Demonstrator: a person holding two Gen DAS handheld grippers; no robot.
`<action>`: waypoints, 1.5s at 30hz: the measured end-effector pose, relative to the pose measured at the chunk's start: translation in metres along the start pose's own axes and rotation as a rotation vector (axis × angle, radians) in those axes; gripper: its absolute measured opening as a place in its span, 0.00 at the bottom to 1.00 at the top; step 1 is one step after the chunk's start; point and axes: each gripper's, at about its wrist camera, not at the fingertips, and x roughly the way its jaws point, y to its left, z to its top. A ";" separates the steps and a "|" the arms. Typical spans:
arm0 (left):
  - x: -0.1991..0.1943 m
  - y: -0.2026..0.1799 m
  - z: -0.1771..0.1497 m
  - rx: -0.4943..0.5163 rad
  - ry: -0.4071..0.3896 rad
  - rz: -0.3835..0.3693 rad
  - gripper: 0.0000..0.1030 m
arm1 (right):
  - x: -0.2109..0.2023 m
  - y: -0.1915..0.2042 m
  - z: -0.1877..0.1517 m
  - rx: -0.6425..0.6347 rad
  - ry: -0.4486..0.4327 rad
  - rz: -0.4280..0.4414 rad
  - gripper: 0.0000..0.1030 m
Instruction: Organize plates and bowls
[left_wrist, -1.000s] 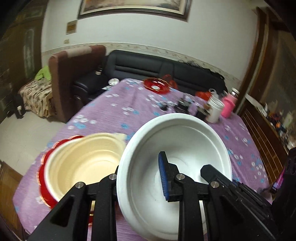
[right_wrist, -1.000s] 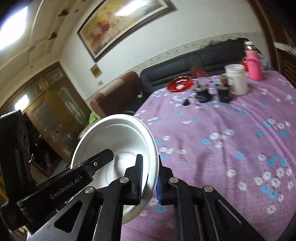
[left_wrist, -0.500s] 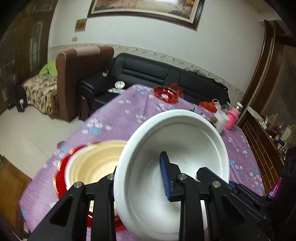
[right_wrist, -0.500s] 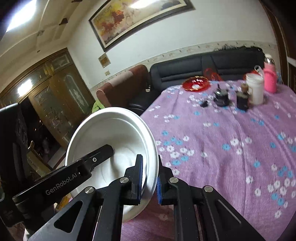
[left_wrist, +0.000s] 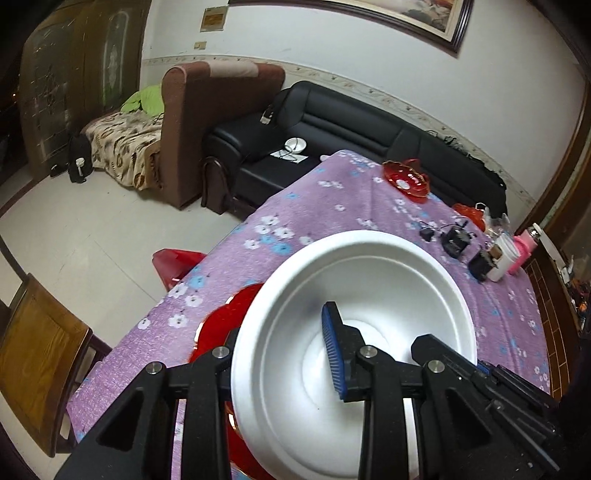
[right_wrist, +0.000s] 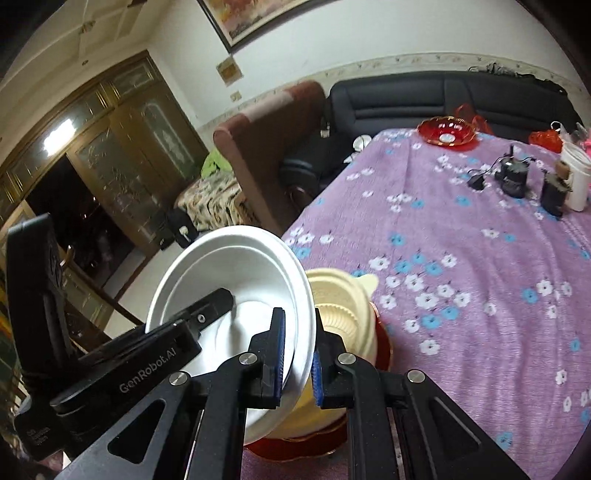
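Note:
Both grippers grip one white bowl (left_wrist: 369, 295) by its rim, on opposite sides. My left gripper (left_wrist: 280, 354) is shut on the near rim, one blue-padded finger inside the bowl, the other outside. My right gripper (right_wrist: 297, 354) is shut on the bowl's (right_wrist: 236, 280) right rim. The white bowl hangs tilted just above a cream bowl (right_wrist: 343, 306) that sits on a red plate (right_wrist: 384, 343) near the table's front left corner. In the left wrist view the red plate (left_wrist: 225, 325) shows, but the cream bowl is hidden.
The table has a purple flowered cloth (right_wrist: 461, 258). A red glass dish (right_wrist: 447, 133), black gadgets (right_wrist: 513, 177), a white cup (right_wrist: 576, 177) and a pink bottle (left_wrist: 524, 251) stand at the far end. A wooden chair (left_wrist: 33, 369) and a red stool (left_wrist: 173, 262) stand left of the table.
Both grippers carried the white bowl to the left and over the cream bowl, which is now hidden beneath it in the left view. The grip is unchanged.

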 end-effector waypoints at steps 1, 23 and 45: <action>0.001 0.002 0.000 0.001 0.001 0.005 0.31 | 0.005 0.002 -0.001 -0.008 0.009 -0.008 0.13; -0.027 0.029 0.003 -0.051 -0.110 0.020 0.74 | 0.017 0.024 -0.004 -0.190 -0.135 -0.212 0.62; -0.100 0.012 -0.044 -0.065 -0.420 0.182 1.00 | -0.065 -0.013 -0.051 0.012 -0.264 -0.154 0.80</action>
